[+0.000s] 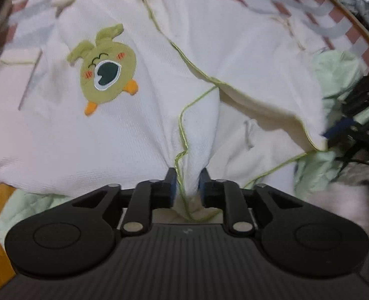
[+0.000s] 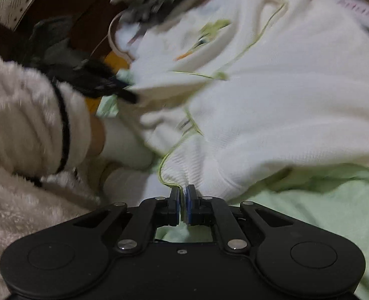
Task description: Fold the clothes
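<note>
Left gripper [image 1: 187,183] clamps a bunched fold of the white garment [image 1: 139,130] at lower centre, right gripper [image 2: 183,205] pinches its green-stitched hem, garment spread across upper frame over pale green bedding [image 2: 309,212].

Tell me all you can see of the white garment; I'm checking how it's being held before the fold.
The white garment looks like waffle-knit cotton, edged in lime-green stitching, with a green cartoon-creature patch. It lies rumpled on a pale green sheet, one panel folded over. The left gripper pinches a bunched hem fold; the right gripper is shut on another edge.
</note>
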Tool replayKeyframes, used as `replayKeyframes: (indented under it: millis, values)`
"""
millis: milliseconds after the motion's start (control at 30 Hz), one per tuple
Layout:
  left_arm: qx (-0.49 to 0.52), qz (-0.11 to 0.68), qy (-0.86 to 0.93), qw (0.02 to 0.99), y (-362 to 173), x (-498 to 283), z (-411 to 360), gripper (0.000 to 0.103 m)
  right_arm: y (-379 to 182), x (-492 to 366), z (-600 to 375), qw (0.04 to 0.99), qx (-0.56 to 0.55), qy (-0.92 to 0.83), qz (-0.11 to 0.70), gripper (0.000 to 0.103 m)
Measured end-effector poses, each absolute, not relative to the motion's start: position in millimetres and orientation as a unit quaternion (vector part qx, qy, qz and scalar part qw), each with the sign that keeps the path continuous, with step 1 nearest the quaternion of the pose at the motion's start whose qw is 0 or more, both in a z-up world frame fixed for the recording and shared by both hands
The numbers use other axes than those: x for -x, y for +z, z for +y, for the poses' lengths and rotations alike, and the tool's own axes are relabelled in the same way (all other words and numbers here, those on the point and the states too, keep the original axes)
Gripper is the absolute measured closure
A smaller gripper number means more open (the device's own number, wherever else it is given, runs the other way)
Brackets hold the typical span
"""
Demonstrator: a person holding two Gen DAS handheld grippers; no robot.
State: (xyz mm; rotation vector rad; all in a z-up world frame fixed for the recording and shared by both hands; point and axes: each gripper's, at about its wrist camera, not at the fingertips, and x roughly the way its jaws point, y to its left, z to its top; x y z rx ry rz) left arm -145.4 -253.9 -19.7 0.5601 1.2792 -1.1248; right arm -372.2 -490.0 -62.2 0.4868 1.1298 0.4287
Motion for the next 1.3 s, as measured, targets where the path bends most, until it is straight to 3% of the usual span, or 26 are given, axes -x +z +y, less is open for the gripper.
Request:
replayKeyframes:
  millis: [67, 167, 233, 267, 467, 600, 667, 700, 767, 900, 1033, 1100, 1233, 1300]
  values:
    - [-0.216, 0.566, -0.489, 0.628, -22, 137, -252, 0.066, -56, 368, -485, 0.795, -0.213, 0.193, 0.534, 0.095]
    - [-0.162, 0.541, -0.514, 0.646, 1, 123, -239, 0.061, -34, 363, -493, 0.805, -0.222, 0.178, 0.52, 0.088]
    - [-0.135, 0.514, -0.526, 0.664, 21, 114, -228, 0.055, -16, 363, -500, 0.815, -0.24, 0.168, 0.5, 0.066]
    - [-0.117, 0.496, -0.528, 0.679, 33, 107, -220, 0.051, -5, 361, -505, 0.825, -0.243, 0.155, 0.486, 0.062]
    - [-0.051, 0.421, -0.499, 0.756, 54, 59, -208, 0.042, 44, 318, -542, 0.89, -0.201, 0.046, 0.406, 0.053]
    - [-0.059, 0.374, -0.47, 0.797, 38, 12, -236, 0.038, 41, 245, -570, 0.927, -0.113, -0.027, 0.358, 0.053]
    - [-0.057, 0.387, -0.455, 0.8, 25, -18, -253, 0.044, 32, 212, -580, 0.944, -0.053, -0.051, 0.323, 0.053]
    - [-0.055, 0.402, -0.449, 0.796, 17, -33, -262, 0.067, 27, 196, -584, 0.948, -0.029, -0.054, 0.313, 0.053]
    - [-0.039, 0.439, -0.452, 0.775, -1, -57, -275, 0.097, 13, 156, -594, 0.946, -0.005, -0.072, 0.316, 0.053]
    - [-0.03, 0.437, -0.458, 0.774, -31, -85, -291, 0.096, -11, 89, -628, 0.929, -0.064, -0.101, 0.351, 0.053]
    - [-0.017, 0.437, -0.45, 0.778, -58, -116, -301, 0.087, -41, 41, -656, 0.904, -0.147, -0.118, 0.383, 0.053]
    - [0.002, 0.443, -0.447, 0.777, -69, -134, -305, 0.064, -53, 23, -664, 0.892, -0.174, -0.119, 0.399, 0.053]
    - [0.04, 0.464, -0.461, 0.755, -86, -166, -333, 0.057, -63, 2, -663, 0.888, -0.16, -0.107, 0.418, 0.053]
    - [0.047, 0.468, -0.465, 0.75, -93, -177, -350, 0.048, -65, -7, -665, 0.888, -0.155, -0.106, 0.42, 0.05]
